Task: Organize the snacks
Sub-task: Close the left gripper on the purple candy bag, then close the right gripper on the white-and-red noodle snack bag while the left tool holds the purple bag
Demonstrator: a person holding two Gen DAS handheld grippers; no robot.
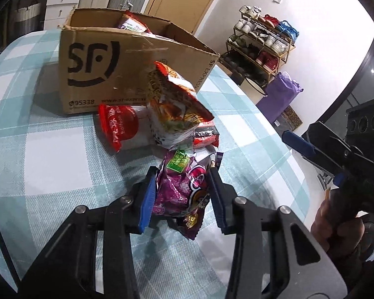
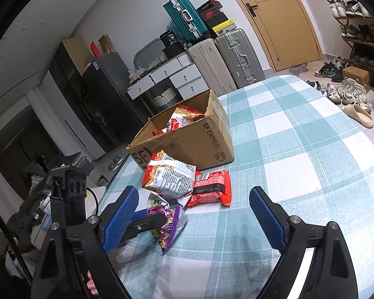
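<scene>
The left gripper (image 1: 183, 194) is clenched on a purple snack bag (image 1: 182, 194), its blue pads (image 1: 147, 201) pressing both sides of the crinkled packet just above the checked tablecloth (image 1: 49, 154). The right gripper (image 2: 194, 214) stands released, jaws spread wide with nothing between them, hovering over the cloth with the pile of snacks at its 11 o'clock.

From the left wrist view, a noodle packet (image 1: 177, 104) leans at 12 o'clock beyond the purple bag, propped against an open SF Express cardboard box (image 1: 107, 69). A red-and-white packet (image 1: 122, 127) lies at 11 o'clock and a red packet with a dark panel (image 1: 207, 134) just right of the noodles, partly hidden. More packets (image 1: 132, 23) show inside the box.

The table is draped in a teal-and-white check. The left view takes in a shoe rack (image 1: 261, 39) and a purple bag (image 1: 279, 97) on the floor at 2 o'clock.

The right wrist view shows what the left does not: suitcases (image 2: 227, 57) stacked by a wooden door (image 2: 281, 20), a white drawer unit (image 2: 177, 79), a dark fridge (image 2: 99, 94), and loose shoes (image 2: 344, 92) on the floor. There the red packet (image 2: 212, 188) lies flat and fully visible beside the noodles (image 2: 169, 177).
</scene>
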